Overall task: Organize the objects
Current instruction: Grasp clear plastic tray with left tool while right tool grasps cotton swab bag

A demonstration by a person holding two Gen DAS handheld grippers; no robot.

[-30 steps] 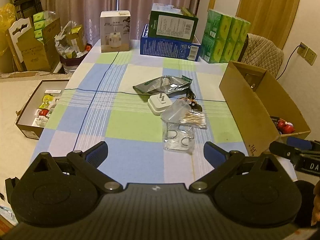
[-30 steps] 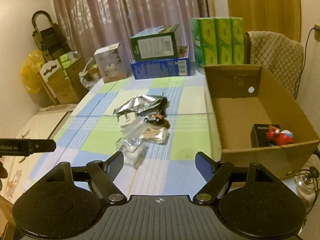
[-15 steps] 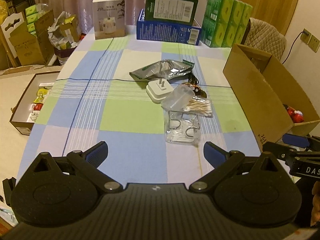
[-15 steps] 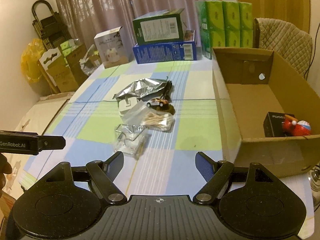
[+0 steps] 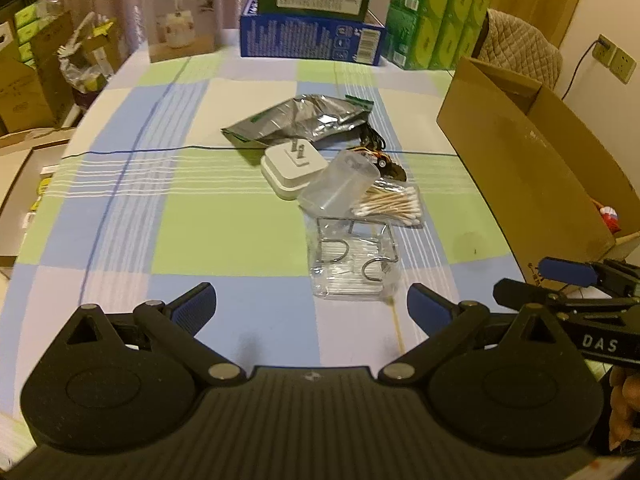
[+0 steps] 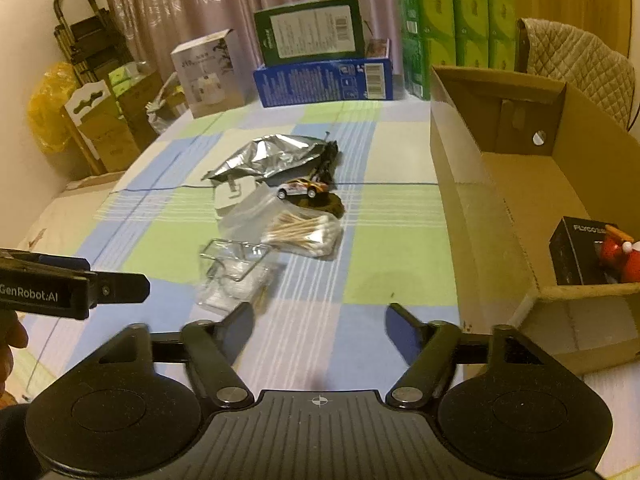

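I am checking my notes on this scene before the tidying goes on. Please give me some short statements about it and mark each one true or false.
1. Both grippers are open and hold nothing. True: the left gripper and the right gripper have their fingers spread.
2. The cardboard box is empty. False: a black box and a red toy lie inside.
3. The cotton swabs lie on the table. True.
4. The toy car is in the cardboard box. False: it stands on the tablecloth.
5. The silver foil bag lies beyond the white plug adapter. True.
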